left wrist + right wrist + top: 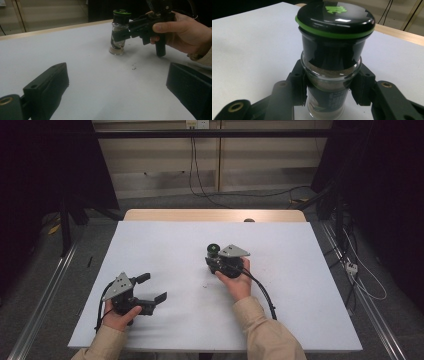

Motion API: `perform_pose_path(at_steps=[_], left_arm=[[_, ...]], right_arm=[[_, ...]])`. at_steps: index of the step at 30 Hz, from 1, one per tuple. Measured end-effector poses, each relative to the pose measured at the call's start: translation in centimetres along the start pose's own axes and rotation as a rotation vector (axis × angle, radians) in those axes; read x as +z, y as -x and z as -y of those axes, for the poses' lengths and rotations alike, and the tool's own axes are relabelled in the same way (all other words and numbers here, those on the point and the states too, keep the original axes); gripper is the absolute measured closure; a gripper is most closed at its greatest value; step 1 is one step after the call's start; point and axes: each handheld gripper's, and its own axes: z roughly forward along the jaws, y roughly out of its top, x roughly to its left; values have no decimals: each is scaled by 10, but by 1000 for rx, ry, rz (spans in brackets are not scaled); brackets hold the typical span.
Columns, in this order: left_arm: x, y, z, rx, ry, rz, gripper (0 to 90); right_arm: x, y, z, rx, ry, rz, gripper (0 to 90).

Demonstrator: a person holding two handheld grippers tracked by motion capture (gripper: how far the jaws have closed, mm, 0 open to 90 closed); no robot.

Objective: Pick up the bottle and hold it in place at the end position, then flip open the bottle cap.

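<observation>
A small glass spice jar (213,251) (119,32) (332,62) with a black lid ringed in green stands upright on the white table (170,245). My right gripper (215,261) (122,35) (329,87) is shut on its glass body, one black pad on each side below the cap. The jar's base rests on the tabletop. My left gripper (152,287) (117,90) is held low near the table's front left, jaws wide apart with nothing between them, pointing toward the jar.
A few dark specks (134,67) lie on the white surface just in front of the jar. The table's wooden far edge (215,215) shows beyond the white sheet. Cables trail on the floor at the right (365,280).
</observation>
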Motion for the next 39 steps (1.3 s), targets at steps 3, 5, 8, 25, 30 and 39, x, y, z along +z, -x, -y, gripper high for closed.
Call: perform_pose_path(at_steps=[3,5,8,25,30,39], left_arm=[[4,1,-2,0,-3,2,41],[8,2,-4,-8,-6,1,46],[13,3,-6,-4,-12,-6,54],[33,7,-20,13,-62,-12,194],[41,10,-25,15,-90,15,333],[61,7,-31,15,-74,45,496]], right_arm=[[0,2,1,13,4,-5,535],[0,1,1,10,4,-4,535],[0,2,1,10,5,-6,535],[1,2,1,12,5,-11,536],[1,2,1,15,3,-11,535],[1,2,1,11,1,-12,535]])
